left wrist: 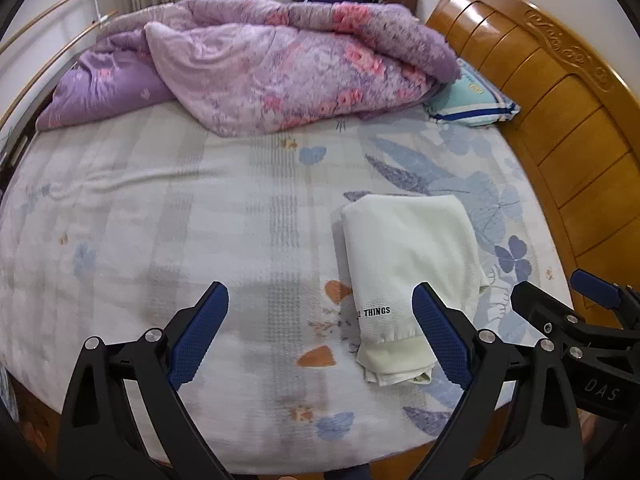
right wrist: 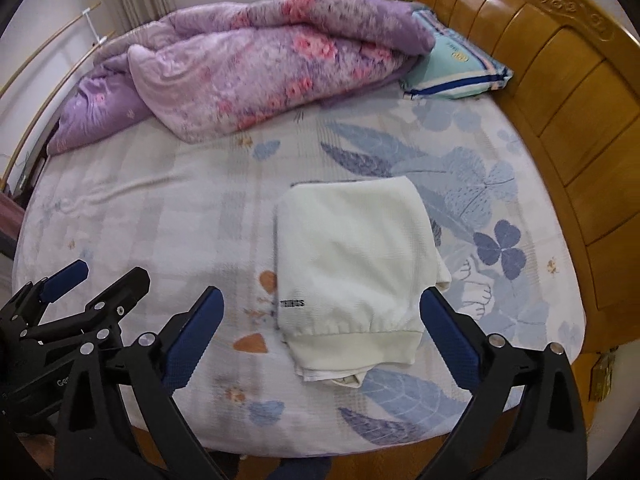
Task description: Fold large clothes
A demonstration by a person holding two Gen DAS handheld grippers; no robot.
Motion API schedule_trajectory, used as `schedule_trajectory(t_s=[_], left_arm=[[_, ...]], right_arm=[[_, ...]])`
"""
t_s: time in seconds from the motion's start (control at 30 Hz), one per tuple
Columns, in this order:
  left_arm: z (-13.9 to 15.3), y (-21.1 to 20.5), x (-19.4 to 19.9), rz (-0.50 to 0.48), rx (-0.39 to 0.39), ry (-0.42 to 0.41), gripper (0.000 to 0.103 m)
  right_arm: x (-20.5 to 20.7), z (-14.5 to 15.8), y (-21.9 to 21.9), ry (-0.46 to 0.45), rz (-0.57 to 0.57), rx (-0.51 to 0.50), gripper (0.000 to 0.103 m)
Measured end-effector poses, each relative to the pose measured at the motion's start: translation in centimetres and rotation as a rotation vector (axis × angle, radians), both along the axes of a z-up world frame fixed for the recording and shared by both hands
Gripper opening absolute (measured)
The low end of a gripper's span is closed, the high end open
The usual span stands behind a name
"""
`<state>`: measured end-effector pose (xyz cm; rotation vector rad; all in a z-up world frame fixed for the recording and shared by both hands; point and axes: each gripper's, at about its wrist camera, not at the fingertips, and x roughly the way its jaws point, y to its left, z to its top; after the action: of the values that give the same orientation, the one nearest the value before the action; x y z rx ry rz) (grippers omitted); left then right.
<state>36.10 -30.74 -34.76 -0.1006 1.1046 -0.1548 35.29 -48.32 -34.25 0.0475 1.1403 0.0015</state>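
A cream sweatshirt (right wrist: 352, 264) lies folded into a neat rectangle on the bed (right wrist: 140, 208), toward the side nearest the wooden headboard (right wrist: 560, 92) and close to the near edge, its ribbed hem turned this way. Both grippers hang above it with nothing in them: the right gripper (right wrist: 320, 344) has its blue-padded jaws spread as wide as they go, clear of the cloth, and the left gripper (left wrist: 320, 340) stands just as wide and just as empty. The right camera looks almost straight over the sweatshirt and catches a brass hinge (right wrist: 602, 376) low at the corner of the bed frame, which the left camera misses; it also shows the left gripper off to its left. The left camera sees the sweatshirt off to its right, with the right gripper (left wrist: 560, 292) beyond it, and takes in more of the bare bedsheet. At the far edge a purple flowered quilt (left wrist: 280, 68) is heaped up, with a light-blue pillow (left wrist: 472, 100) beside it against the headboard. Black print on the sweatshirt reads "THINGS" in the left view; in the right view it is too blurred to read. The right gripper's body carries the letters "DAS".
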Motion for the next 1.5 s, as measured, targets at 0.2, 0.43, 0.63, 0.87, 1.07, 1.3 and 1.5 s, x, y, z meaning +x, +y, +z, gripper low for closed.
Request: schedule_trajectory(t_s=[0.2, 0.43, 0.63, 0.87, 1.07, 1.3, 1.5], left_arm=[[4.2, 3.9, -2.7, -0.052, 0.028, -0.083, 0.093], [9.2, 9.0, -6.6, -0.084, 0.051, -0.187, 0.093], [12.3, 13.2, -9.7, -0.056, 0.032, -0.209, 0.097], [14.8, 15.5, -12.7, -0.025, 0.054, -0.205, 0.098], [15.9, 16.0, -14.8, 0.007, 0.072, -0.214, 0.098], [16.9, 16.2, -16.6, 0.052, 0.087, -0.212, 0.098], [17.2, 16.5, -17.8, 0.074, 0.095, -0.214, 0.098]], right_arm=[[-3.3, 3.4, 3.7, -0.049, -0.030, -0.004, 0.095], [-7.3, 7.7, 8.9, -0.119, -0.055, 0.001, 0.095], [-10.5, 10.7, 12.7, -0.149, -0.048, 0.007, 0.095], [-13.3, 12.6, 15.3, -0.161, -0.018, -0.012, 0.095], [-14.7, 13.4, 16.0, -0.164, 0.024, -0.002, 0.095], [-15.9, 14.2, 16.3, -0.175, 0.059, 0.003, 0.095], [-16.7, 14.5, 16.7, -0.174, 0.081, 0.005, 0.095]])
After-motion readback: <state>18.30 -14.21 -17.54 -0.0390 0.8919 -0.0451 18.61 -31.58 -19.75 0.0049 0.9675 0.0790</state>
